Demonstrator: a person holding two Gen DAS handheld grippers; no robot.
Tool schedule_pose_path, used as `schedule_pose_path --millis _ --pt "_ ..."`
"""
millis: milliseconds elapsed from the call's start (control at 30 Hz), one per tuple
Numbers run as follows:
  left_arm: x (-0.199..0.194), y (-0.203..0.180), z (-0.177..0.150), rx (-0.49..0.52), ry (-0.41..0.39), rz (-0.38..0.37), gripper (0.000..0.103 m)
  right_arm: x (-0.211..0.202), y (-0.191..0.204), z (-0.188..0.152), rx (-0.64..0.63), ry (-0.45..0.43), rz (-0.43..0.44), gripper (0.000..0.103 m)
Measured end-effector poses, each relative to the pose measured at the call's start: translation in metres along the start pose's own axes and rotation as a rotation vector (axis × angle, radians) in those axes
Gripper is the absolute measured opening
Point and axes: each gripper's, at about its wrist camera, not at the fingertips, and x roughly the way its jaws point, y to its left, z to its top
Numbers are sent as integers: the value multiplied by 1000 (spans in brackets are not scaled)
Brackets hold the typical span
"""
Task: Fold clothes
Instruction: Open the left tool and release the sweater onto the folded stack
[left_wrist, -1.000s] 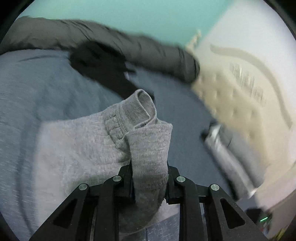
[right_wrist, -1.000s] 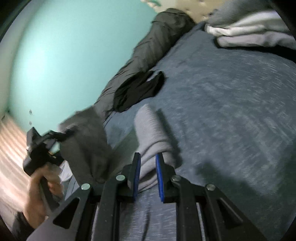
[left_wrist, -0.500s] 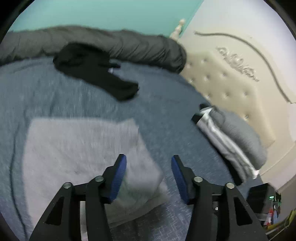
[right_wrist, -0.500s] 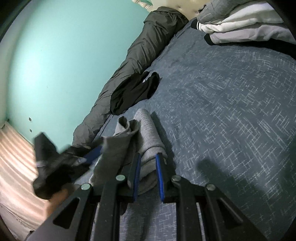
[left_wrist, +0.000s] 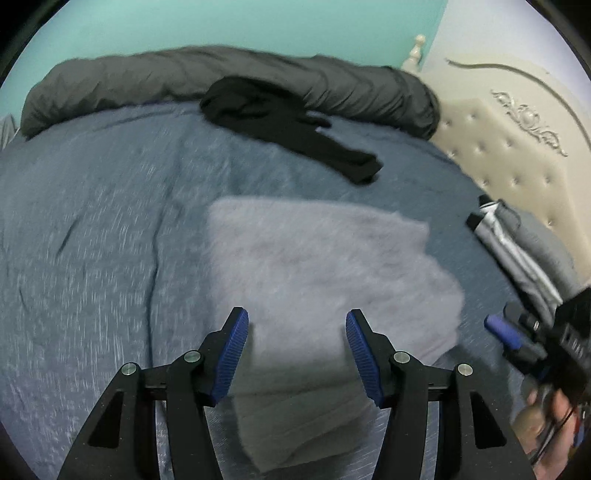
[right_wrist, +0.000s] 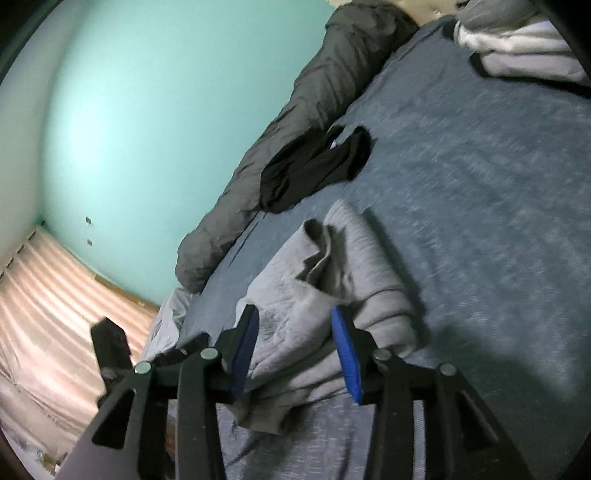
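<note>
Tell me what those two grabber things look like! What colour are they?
Both look alike. The left gripper and the right gripper have black angular frames with cut-out holes and round silver screw heads. Each finger wears a bright blue ribbed pad. In the left view, the hand holding the other gripper shows dark cables beside it.

Left claw (left_wrist: 297, 350), right claw (right_wrist: 295, 350): black arms, ribbed blue pads, silver screws.

a bedroom: bed (left_wrist: 92, 221) with tufted headboard (left_wrist: 517, 155).
</note>
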Motion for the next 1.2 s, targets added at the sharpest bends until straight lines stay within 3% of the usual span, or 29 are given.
schedule_pose_path --millis 133,300,567,733,967,1033,1200 --pt "12 3 -11 7 24 -14 59 28 5 -4 -6 72 -23 48" --pt "15 2 -15 24 28 -18 59 48 8 -5 -22 65 -51 48" --pt "16 6 -14 21 29 -33 60 41 -5 0 10 26 -175 48" --pt "16 4 -14 22 30 -25 61 46 -1 -8 19 72 -215 48" --pt "15 1 -15 19 34 -15 61 53 7 -12 -33 67 -154 47" --pt "15 1 -16 16 34 -13 61 52 5 -12 -35 59 -156 30" --pt "11 -3 -16 18 29 -31 62 42 10 -7 -66 -1 -112 16"
